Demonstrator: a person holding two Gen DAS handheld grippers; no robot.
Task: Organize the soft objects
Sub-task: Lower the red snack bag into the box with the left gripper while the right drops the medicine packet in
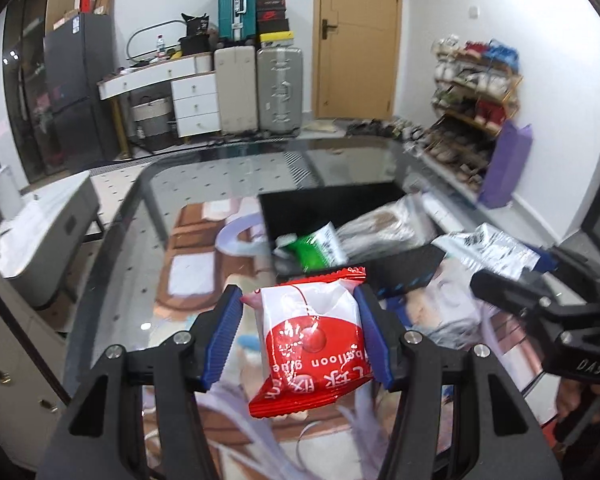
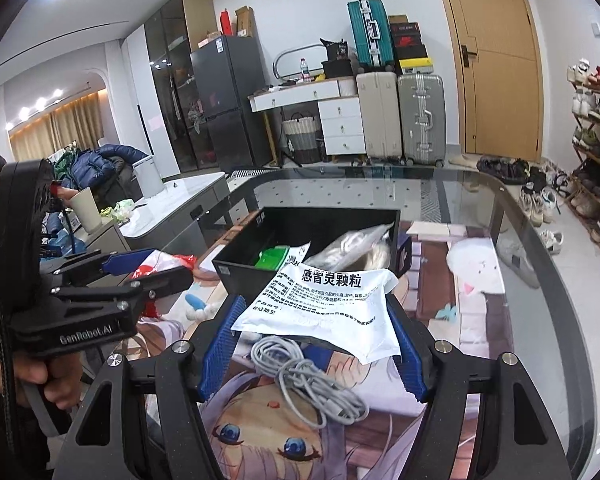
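Two grippers, each holding one packet above glass table [image 1: 112, 248]. We see left gripper [image 1: 298, 332] clamped on red-and-white packet [image 1: 310, 340], pads against both sides, packet lifted clear of printed mat [image 1: 196, 256]. Right gripper [image 2: 316, 340] grips white sachet [image 2: 328, 304] with black print — near edge of black bin [image 2: 236, 258]. Bin already holds green packet [image 2: 272, 258] and clear bag [image 2: 352, 246]. Only right view shows grey coiled cable [image 2: 312, 380] lying on mat beneath sachet, and hand [image 2: 40, 380] on left gripper's handle.
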